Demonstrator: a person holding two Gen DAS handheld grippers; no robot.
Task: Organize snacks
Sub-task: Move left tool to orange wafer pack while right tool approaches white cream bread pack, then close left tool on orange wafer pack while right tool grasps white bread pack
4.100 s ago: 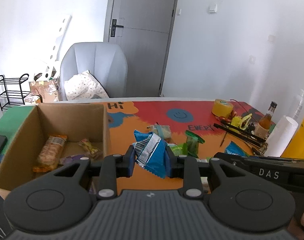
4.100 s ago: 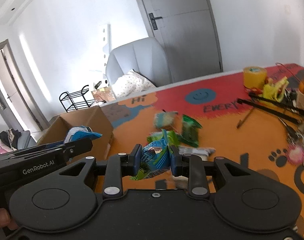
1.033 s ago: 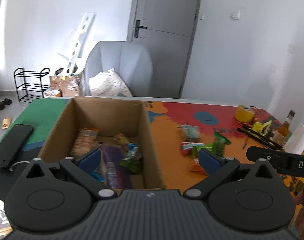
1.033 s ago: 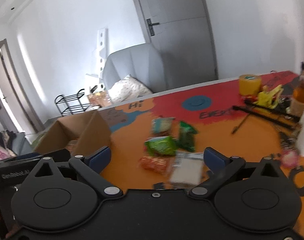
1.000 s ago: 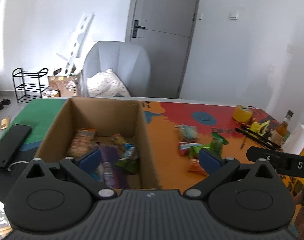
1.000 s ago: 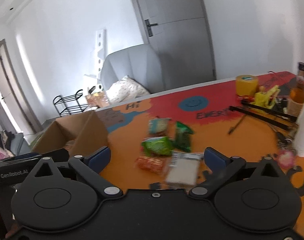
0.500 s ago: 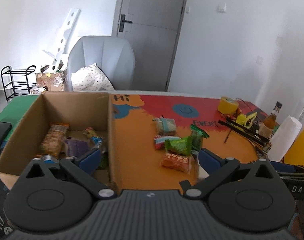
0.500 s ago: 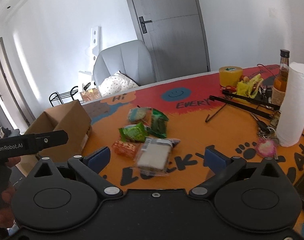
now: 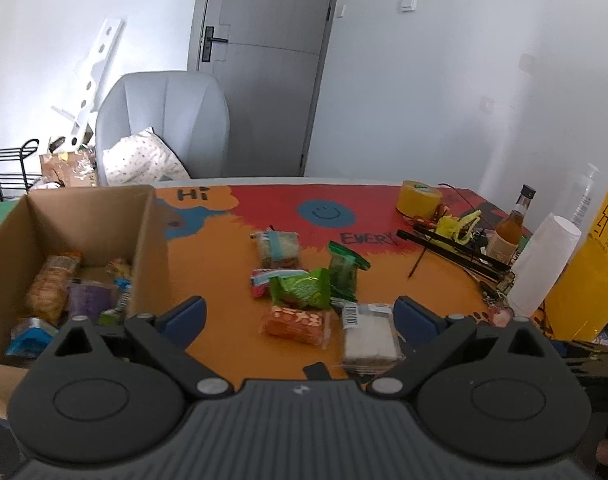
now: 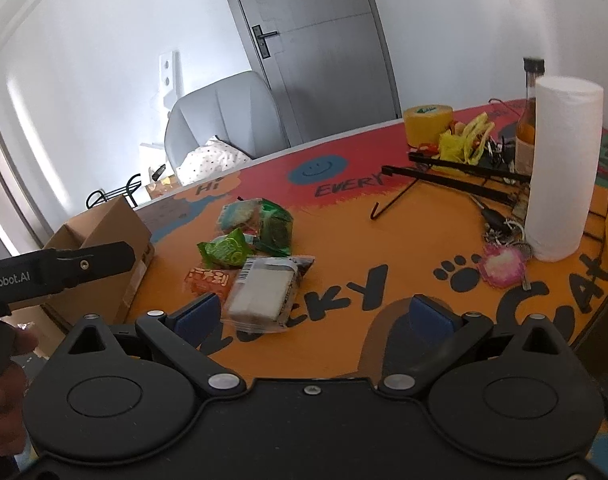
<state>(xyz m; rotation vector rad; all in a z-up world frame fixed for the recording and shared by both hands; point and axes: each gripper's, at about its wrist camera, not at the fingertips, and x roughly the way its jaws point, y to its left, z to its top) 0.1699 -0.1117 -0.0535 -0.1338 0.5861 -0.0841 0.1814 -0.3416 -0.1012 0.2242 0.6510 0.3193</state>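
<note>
A cardboard box (image 9: 151, 236) at the table's left holds several snack packs. A loose cluster lies on the orange table: an orange pack (image 9: 297, 324), a white pack (image 9: 370, 340), a bright green pack (image 9: 301, 290), a dark green pack (image 9: 344, 272) and a cracker pack (image 9: 277, 246). My left gripper (image 9: 299, 318) is open and empty, just short of the orange pack. My right gripper (image 10: 312, 312) is open and empty, with the white pack (image 10: 263, 290) by its left finger. The box also shows in the right wrist view (image 10: 115, 224).
On the right stand a paper towel roll (image 10: 560, 168), a brown bottle (image 10: 528, 120), a yellow tape roll (image 10: 428, 122), black rods (image 10: 464, 182), keys with a pink charm (image 10: 502, 264) and a yellow container (image 9: 588, 276). A grey chair (image 9: 163, 120) stands behind the table.
Both grippers held snack packs four seconds ago and are now open and empty. The left gripper has swung from over the box rightwards to the loose cluster; the right has moved closer to the white pack.
</note>
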